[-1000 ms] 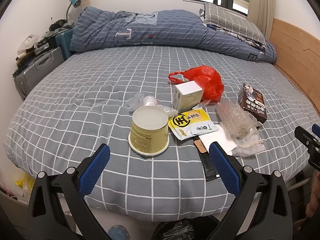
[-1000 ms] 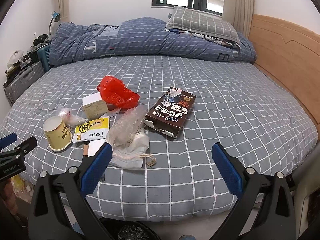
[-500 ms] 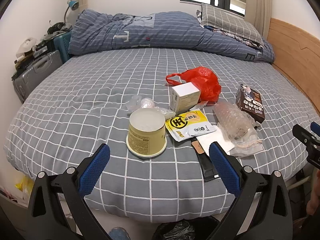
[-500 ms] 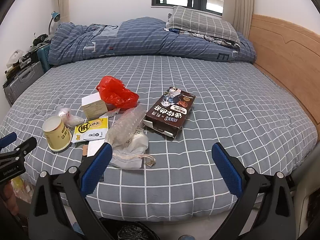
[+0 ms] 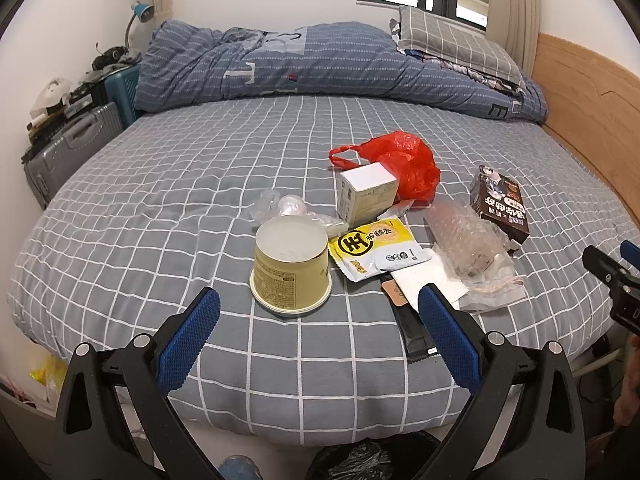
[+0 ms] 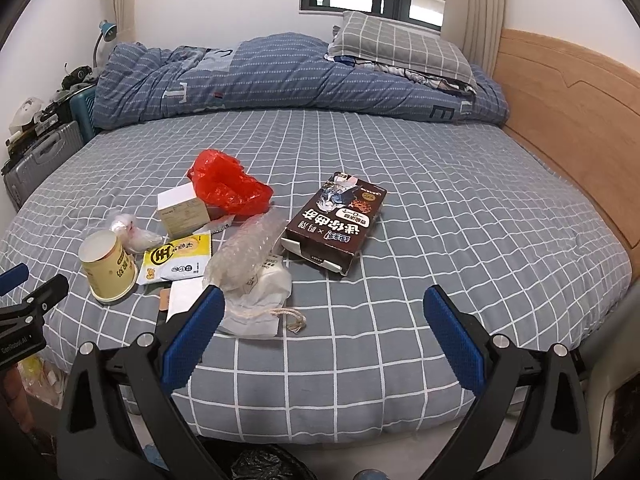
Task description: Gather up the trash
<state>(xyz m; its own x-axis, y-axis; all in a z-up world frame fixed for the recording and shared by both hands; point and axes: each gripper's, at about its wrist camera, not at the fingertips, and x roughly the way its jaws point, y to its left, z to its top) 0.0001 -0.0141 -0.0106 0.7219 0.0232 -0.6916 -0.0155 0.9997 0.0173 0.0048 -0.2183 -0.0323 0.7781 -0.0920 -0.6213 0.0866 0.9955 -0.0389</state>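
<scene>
Both grippers hover over the near edge of the bed [image 5: 160, 208], fingers spread wide and holding nothing. The left gripper [image 5: 318, 312] faces one upturned yellow cup [image 5: 291, 270]; the right gripper [image 6: 324, 312] sits off to its right, facing mostly bare sheet.

The trash lies in one loose cluster on the grey checked sheet. Counted: one cup, one yellow packet [image 5: 374, 248] just right of the cup, one small white box [image 5: 368, 192] behind the packet, one red bag [image 5: 404, 164] touching the box from behind, one clump of clear wrap [image 5: 280, 206] behind the cup, one roll of bubble wrap [image 5: 464, 240], one white pouch [image 6: 260, 300] with a cord under the roll, one white card [image 5: 428, 280], one dark strip [image 5: 412, 328] near the bed edge, and one brown carton [image 6: 340, 222] lying flat at the right end of the cluster.

One black bin bag [image 5: 360, 460] shows below the bed edge, between the fingers. One pillow [image 6: 400, 48] and one rolled duvet [image 6: 260, 76] lie along the far side.
</scene>
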